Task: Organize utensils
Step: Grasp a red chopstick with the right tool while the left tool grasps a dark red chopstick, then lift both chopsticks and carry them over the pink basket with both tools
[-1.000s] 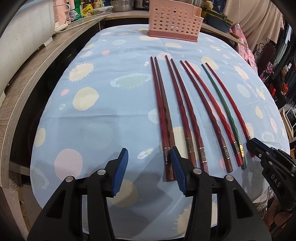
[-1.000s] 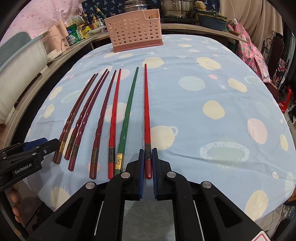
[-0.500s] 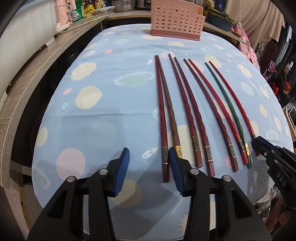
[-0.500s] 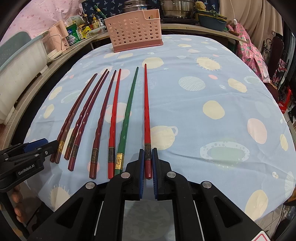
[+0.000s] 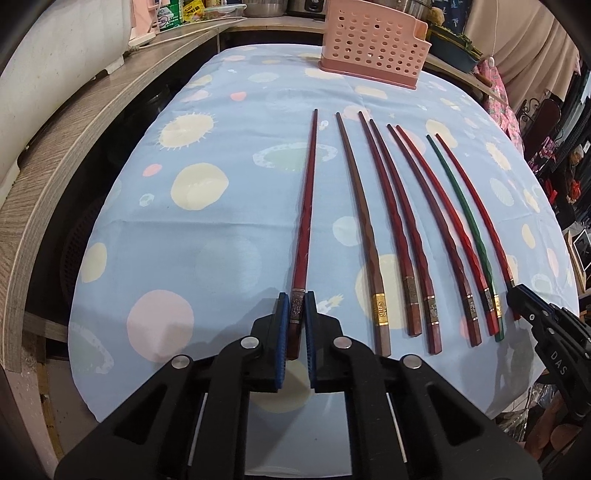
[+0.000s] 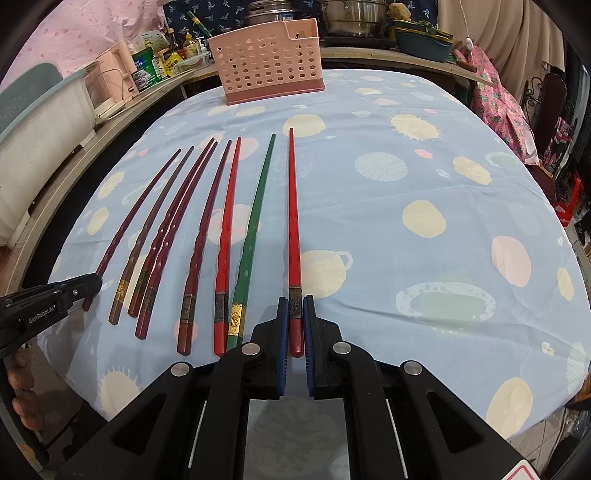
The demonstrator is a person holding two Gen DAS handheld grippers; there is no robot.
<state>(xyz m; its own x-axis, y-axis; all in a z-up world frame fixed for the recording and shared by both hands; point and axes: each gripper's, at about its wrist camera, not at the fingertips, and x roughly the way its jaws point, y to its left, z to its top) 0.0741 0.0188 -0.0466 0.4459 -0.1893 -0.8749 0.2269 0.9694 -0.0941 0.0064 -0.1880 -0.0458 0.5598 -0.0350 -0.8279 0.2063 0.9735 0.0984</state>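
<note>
The left hand-held gripper (image 5: 296, 312), open a second ago, now clamps the dark red chopstick (image 5: 306, 206), while the right hand-held gripper (image 6: 295, 314) stays clamped on the red chopstick (image 6: 293, 221), so both are ready for lifting.

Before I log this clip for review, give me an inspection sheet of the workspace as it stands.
Surface: tablecloth, light blue with pastel spots, covering the table.
Job's things: eight chopsticks in a row; green chopstick second from the right; pink holder upright at the far edge.
Clutter: nothing seen on the cloth.
Grippers: left gripper shut on the dark red chopstick at the row's left end; right gripper shut on the bright red chopstick at the right end.
Cables: a white cord on the side counter.
Surroundings: pots and bottles on counters behind.
</note>
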